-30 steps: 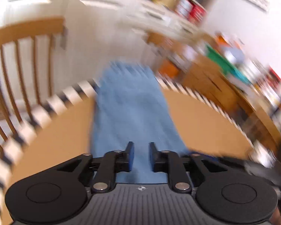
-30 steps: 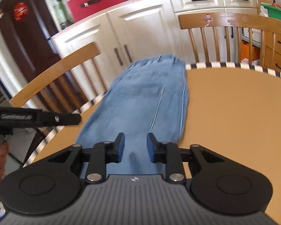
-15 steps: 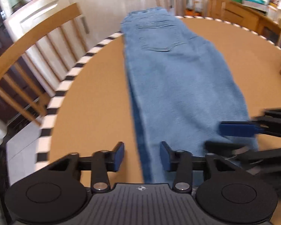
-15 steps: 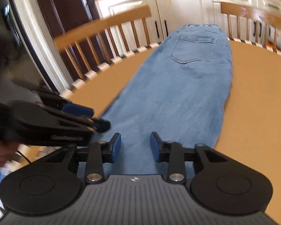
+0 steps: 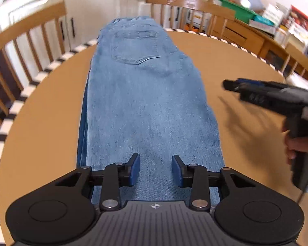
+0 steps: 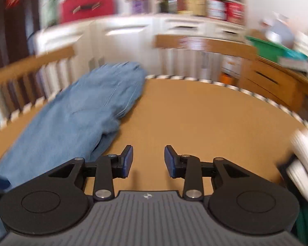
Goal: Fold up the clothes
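Observation:
Blue jeans (image 5: 145, 94) lie folded lengthwise on the round brown table (image 5: 225, 65), waistband at the far edge, back pocket up. My left gripper (image 5: 156, 169) is open and empty above the near leg end of the jeans. My right gripper (image 6: 147, 160) is open and empty over bare table to the right of the jeans (image 6: 76, 114). In the left wrist view the right gripper (image 5: 234, 85) shows at the right, held in a hand, off the cloth.
Wooden chairs (image 5: 26, 20) stand around the table's far and left sides. The table has a black-and-white striped rim (image 5: 16, 106). White cupboards (image 5: 92, 0) stand behind. A wooden sideboard (image 5: 246, 34) with clutter is at the right.
Both grippers have opened wider. The left has centred over the jeans' near end. The right has swung off the jeans to the bare table on the right.

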{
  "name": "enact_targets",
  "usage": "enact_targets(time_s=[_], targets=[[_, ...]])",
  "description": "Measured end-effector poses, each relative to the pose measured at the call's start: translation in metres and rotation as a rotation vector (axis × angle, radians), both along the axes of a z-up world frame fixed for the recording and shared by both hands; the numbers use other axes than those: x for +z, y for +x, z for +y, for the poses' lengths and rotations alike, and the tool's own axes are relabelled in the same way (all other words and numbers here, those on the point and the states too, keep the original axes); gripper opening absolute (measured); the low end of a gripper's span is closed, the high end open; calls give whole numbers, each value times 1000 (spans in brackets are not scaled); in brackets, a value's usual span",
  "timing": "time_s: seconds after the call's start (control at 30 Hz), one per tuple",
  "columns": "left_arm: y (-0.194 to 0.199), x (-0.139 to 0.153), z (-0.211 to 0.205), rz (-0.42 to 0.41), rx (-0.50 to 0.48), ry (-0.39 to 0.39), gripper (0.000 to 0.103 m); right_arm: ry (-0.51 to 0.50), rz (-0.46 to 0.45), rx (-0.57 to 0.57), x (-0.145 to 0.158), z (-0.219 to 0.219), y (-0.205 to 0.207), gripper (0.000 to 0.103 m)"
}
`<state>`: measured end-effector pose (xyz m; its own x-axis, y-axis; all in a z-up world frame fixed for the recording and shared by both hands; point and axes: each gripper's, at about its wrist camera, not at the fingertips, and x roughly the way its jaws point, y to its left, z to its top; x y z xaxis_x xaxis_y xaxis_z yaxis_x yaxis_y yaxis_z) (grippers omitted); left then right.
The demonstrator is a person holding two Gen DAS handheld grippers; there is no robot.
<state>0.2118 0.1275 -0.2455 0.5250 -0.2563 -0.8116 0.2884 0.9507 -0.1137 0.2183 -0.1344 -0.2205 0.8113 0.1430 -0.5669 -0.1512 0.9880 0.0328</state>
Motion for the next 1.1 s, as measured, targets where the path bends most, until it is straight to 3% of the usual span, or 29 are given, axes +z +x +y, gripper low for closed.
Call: enact_targets(time_s=[0.17,0.27,0.3,0.33,0.37,0.43,0.5,0.53,0.57,0.67,0.8,0.87,0.9,0.93,0.97,1.1], targets=[[2,1,17,44,6,-38,29,-40,4,216,0,25,15,40],[2,3,23,48,-1,-44,28,-130,28,249,-3,40,24,46],[2,4,25,48,-3,-46,27,-163,29,231,-4,42,29,59],[2,3,27,53,4,-55,26,-171,34,205,-5,42,33,64],[2,4,30,61,12,-70,26,-131,48,184,-5,38,37,64],[10,2,33,81,28,-105,24,-93,45,227,-8,40,40,52],[15,-1,34,100,49,-133,22,-138,15,236,-11,49,45,52],[16,0,34,104,53,-133,21,-174,-2,229,-12,55,48,59],[16,1,34,105,51,-124,19,-199,-9,207,-12,58,52,60],[17,2,32,108,40,-103,17,-221,2,127,-8,46,64,57],[18,2,34,115,41,-100,13,-251,-23,187,-9,27,60,57],[17,1,37,114,40,-108,11,-251,-31,239,-11,24,61,53],[18,0,39,116,42,-111,9,-251,-35,265,-12,23,62,43],[19,0,40,121,48,-116,9,-251,-40,292,-13,21,63,25],[20,-1,42,127,53,-123,8,-255,-43,313,-13,22,62,15],[22,-1,45,135,47,-121,6,-242,-19,348,-10,23,59,10]])
